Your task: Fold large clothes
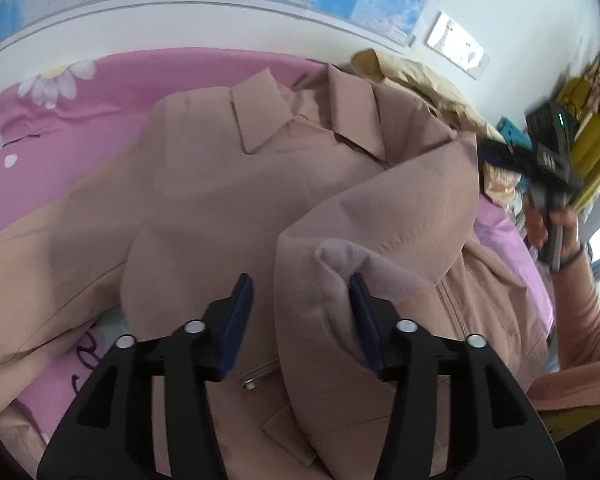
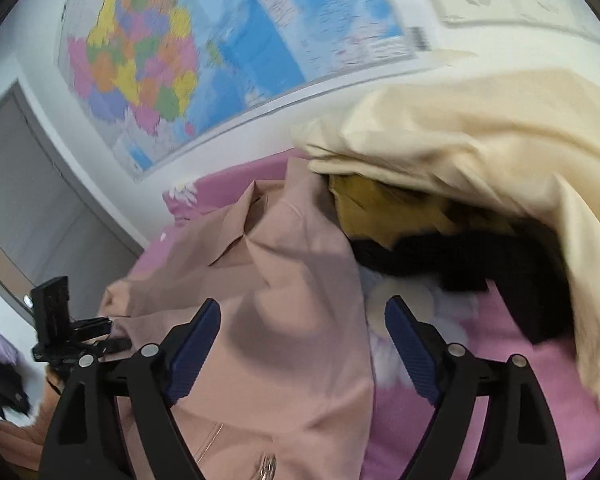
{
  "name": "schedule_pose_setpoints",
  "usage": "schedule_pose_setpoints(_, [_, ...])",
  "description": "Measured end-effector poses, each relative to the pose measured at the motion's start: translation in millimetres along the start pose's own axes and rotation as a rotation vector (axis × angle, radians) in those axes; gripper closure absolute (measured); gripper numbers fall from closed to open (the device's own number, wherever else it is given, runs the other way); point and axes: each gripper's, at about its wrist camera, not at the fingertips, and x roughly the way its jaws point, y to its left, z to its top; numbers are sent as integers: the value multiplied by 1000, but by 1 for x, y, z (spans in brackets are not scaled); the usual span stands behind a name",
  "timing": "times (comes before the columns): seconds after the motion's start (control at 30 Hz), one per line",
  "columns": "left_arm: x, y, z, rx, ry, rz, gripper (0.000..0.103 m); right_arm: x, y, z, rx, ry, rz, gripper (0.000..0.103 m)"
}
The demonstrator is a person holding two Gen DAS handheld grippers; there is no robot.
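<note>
A dusty-pink collared jacket (image 1: 228,200) lies front up on the pink floral bedsheet (image 1: 112,92). One sleeve (image 1: 380,216) is folded across its chest. My left gripper (image 1: 299,280) hovers just over that sleeve, and the cuff bunches against the right pad (image 1: 360,304). The pads stand apart and do not press the cloth. In the right wrist view the right gripper (image 2: 304,304) is open wide above the jacket's (image 2: 284,280) shoulder edge, with jacket cloth under its left finger and bedsheet (image 2: 500,344) under its right one.
A heap of other clothes sits to the right of the jacket: a cream garment (image 2: 480,132), a mustard one (image 2: 380,208) and a black one (image 2: 480,256). A map (image 2: 204,52) hangs on the wall behind the bed. A person's sleeve (image 1: 580,320) is at the right.
</note>
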Motion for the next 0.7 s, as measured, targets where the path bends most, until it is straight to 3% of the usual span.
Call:
schedule_pose_setpoints(0.07, [8,-6,-1,23,9,-5,47,18,7,12,-37,49,-33,16])
schedule_pose_setpoints(0.1, [15,-10,-1,28,18,-9,47,27,8,16,-44,87,-42,21])
schedule_pose_setpoints(0.13, [19,-13,-2,40,28,-14,47,35,8,19,-49,127,-51,33])
schedule_pose_setpoints(0.17, [24,-15,-2,49,32,-17,47,40,8,22,-64,166,-54,86])
schedule_pose_setpoints(0.2, [27,-17,-2,60,36,-20,47,40,6,23,-67,185,-72,99])
schedule_pose_setpoints(0.3, [30,-21,3,93,28,-30,48,7,-1,29,-113,106,-225,100])
schedule_pose_setpoints(0.37, [32,-25,10,111,8,-41,47,-21,-20,32,-70,51,-314,100])
schedule_pose_setpoints(0.47, [37,-32,23,133,-12,-78,25,-28,-43,29,-36,52,-388,100])
schedule_pose_setpoints(0.6, [46,-35,29,170,14,-91,19,-9,-56,18,-43,78,-490,100])
schedule_pose_setpoints(0.7, [38,-29,25,173,23,-120,16,-8,-62,18,5,56,-489,99])
